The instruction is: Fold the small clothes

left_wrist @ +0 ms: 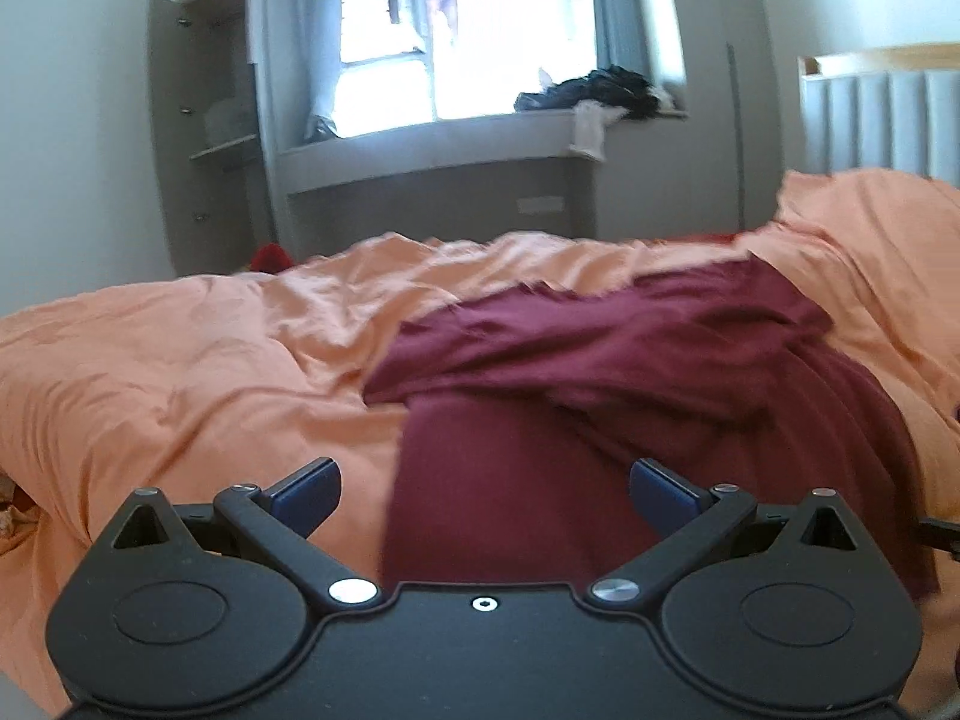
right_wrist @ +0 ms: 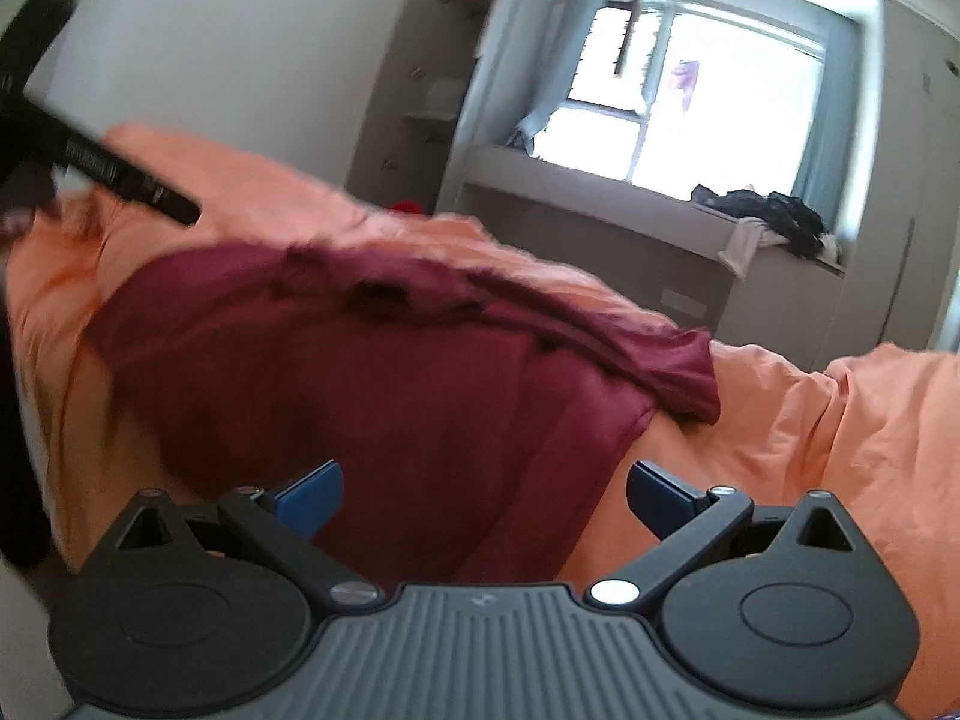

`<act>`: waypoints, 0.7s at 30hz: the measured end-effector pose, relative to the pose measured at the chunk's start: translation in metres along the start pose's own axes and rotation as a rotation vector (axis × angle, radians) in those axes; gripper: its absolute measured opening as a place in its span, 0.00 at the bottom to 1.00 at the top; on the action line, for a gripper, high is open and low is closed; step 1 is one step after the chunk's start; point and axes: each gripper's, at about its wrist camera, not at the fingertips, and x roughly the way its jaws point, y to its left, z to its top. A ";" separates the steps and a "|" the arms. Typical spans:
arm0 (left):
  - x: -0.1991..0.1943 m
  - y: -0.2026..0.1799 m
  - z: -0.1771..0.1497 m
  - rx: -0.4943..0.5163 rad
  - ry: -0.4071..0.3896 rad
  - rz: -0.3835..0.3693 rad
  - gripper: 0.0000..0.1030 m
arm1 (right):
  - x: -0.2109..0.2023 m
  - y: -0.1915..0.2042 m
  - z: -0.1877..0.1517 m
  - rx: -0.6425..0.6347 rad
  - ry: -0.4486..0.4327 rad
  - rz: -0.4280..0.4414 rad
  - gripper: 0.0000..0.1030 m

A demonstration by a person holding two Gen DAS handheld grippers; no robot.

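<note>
A dark red garment [left_wrist: 630,372] lies spread on the orange bed cover [left_wrist: 180,372], its far part bunched in folds. My left gripper [left_wrist: 485,495] hangs open above the garment's near left edge, blue pads wide apart, nothing between them. In the right wrist view the same garment [right_wrist: 360,372] fills the middle, with a folded flap at its right end. My right gripper [right_wrist: 485,495] is open over the garment's near right part, holding nothing. The left gripper's black body [right_wrist: 102,171] shows at the upper left of that view.
The orange bed cover [right_wrist: 840,450] is rumpled all around the garment. Behind the bed stand a grey window ledge [left_wrist: 432,144] with a dark clothes pile [left_wrist: 606,90], an open cupboard [left_wrist: 204,132] and a padded headboard [left_wrist: 882,120]. A red object [left_wrist: 271,257] sits beyond the bed.
</note>
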 end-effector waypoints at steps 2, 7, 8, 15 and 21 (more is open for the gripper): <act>-0.006 -0.005 -0.011 0.008 0.012 -0.029 1.00 | -0.001 0.010 -0.007 -0.043 0.047 0.002 1.00; -0.015 -0.012 -0.035 0.005 0.043 -0.051 1.00 | 0.008 0.032 -0.028 -0.208 0.216 -0.063 1.00; -0.016 -0.013 -0.039 0.005 0.045 -0.047 0.99 | 0.010 0.035 -0.031 -0.244 0.240 -0.081 1.00; -0.022 -0.021 -0.060 0.034 0.060 -0.041 1.00 | 0.035 0.050 -0.047 -0.475 0.341 -0.193 1.00; -0.024 -0.025 -0.065 0.056 0.072 -0.051 1.00 | 0.049 0.072 -0.054 -0.735 0.262 -0.217 1.00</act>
